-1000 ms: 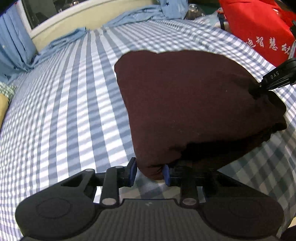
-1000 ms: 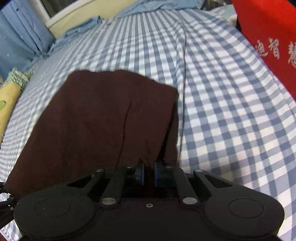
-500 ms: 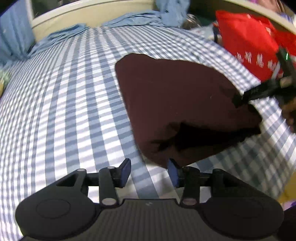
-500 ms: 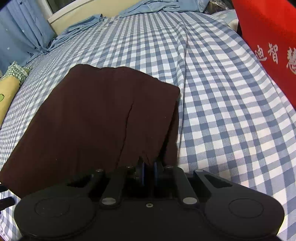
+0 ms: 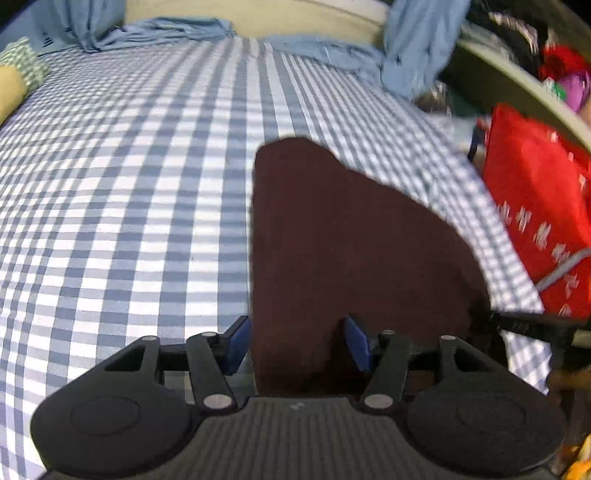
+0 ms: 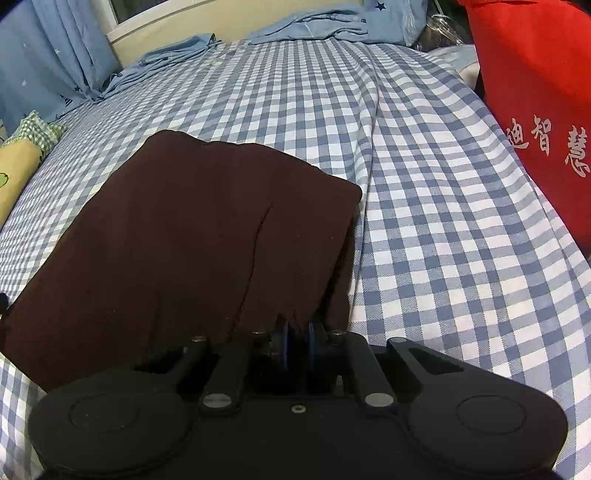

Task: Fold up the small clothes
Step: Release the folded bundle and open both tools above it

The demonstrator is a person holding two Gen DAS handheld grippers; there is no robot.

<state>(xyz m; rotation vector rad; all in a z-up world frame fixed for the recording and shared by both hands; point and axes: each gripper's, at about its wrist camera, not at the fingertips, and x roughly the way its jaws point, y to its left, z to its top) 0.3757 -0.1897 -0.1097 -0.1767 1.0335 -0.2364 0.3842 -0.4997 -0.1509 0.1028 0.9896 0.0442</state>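
The dark maroon garment [image 6: 192,236] lies folded on the blue-and-white checked bedsheet [image 6: 424,221], spreading forward and to the left of the right gripper [image 6: 297,345]. That gripper's jaws are pinched nearly together on the garment's near right corner, with a lower layer hanging just to their right. In the left wrist view the same garment [image 5: 351,240] stretches ahead of the left gripper [image 5: 297,341], whose jaws stand wide apart with the cloth's near edge between them; the blue pads [image 5: 236,339] seem not to press it, though motion blur makes contact hard to judge. Right of the left jaws, the right gripper's tip [image 5: 517,319] meets the garment's far corner. Beyond, a red bag with white characters [image 6: 535,110] stands right of the jaws, and light blue cloth [image 6: 314,26] lies along the bed's far edge.
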